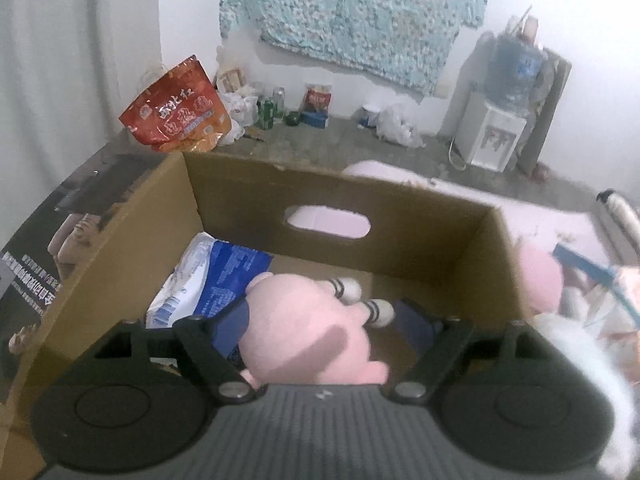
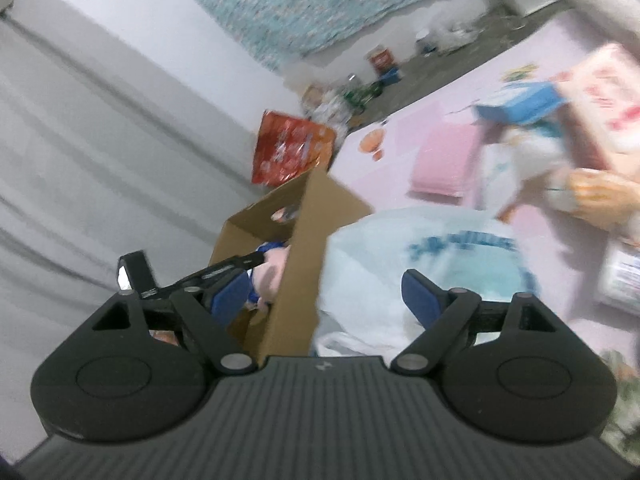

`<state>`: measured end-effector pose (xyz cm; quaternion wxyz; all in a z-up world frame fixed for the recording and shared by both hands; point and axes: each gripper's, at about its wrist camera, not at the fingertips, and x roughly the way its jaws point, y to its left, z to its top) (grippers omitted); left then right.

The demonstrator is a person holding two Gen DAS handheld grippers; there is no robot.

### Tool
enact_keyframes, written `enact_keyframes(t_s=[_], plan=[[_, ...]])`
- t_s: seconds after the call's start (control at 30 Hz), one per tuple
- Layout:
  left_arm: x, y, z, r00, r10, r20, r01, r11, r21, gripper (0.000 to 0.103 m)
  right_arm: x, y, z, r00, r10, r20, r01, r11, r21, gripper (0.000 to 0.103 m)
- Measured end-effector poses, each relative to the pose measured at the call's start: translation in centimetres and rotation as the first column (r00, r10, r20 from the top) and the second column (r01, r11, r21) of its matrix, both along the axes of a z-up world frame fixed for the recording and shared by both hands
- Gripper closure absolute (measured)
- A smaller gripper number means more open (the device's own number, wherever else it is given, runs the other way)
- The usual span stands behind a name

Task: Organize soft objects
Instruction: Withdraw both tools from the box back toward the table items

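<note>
We see our left claw (image 1: 322,320) poised over the open cardboard box (image 1: 392,200), its blue fingers (image 1: 230,326) spread apart on either side of the pink plush toy (image 1: 308,332). The pads look clear of the plush rather than pressing into it, though the toy fills most of the gap. The toy lies inside the box, against the near wall, with its striped white feet (image 1: 352,290) pointing toward the far wall and its cut-out handle slot (image 1: 328,220). Beside it, toward the box's left wall, rests a blue and white soft packet (image 1: 208,276).

Our right claw (image 2: 324,292) also stands wide apart, with nothing gripped. In the right wrist view one blue finger sits in front of the box (image 2: 296,240), and the other is over a white plastic bag (image 2: 400,256) with teal lettering that lies just beside the box's outer wall. This view is blurred, so we cannot tell whether the pad touches the bag.

The box sits on a pink bed sheet (image 2: 452,120). More soft things are scattered farther along the bed, among them a folded pink cloth (image 2: 448,164) and a blue and white packet (image 2: 520,100). A red snack bag (image 1: 176,110) stands beyond the box's far left corner.
</note>
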<state>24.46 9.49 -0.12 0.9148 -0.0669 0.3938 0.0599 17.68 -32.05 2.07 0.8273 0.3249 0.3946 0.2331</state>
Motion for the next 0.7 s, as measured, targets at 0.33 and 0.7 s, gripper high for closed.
enact_keyframes(t_s=[0.33,0.7], plan=[[-7.0,-3.9,7.2,0.981,-0.139,0.137,0.135,0.990,0.034,0.017,-9.3,-11.0,-1.4,0.959,-0.285,0.016,0.283,0.957,0.056,0.019],[-10.6,-12.2,10.1,0.924,-0.365,0.117,0.371,0.928,-0.034,0.015,-13.1,-13.7,-4.9,0.939,-0.342,0.021,0.341,0.938,0.065,0.019]])
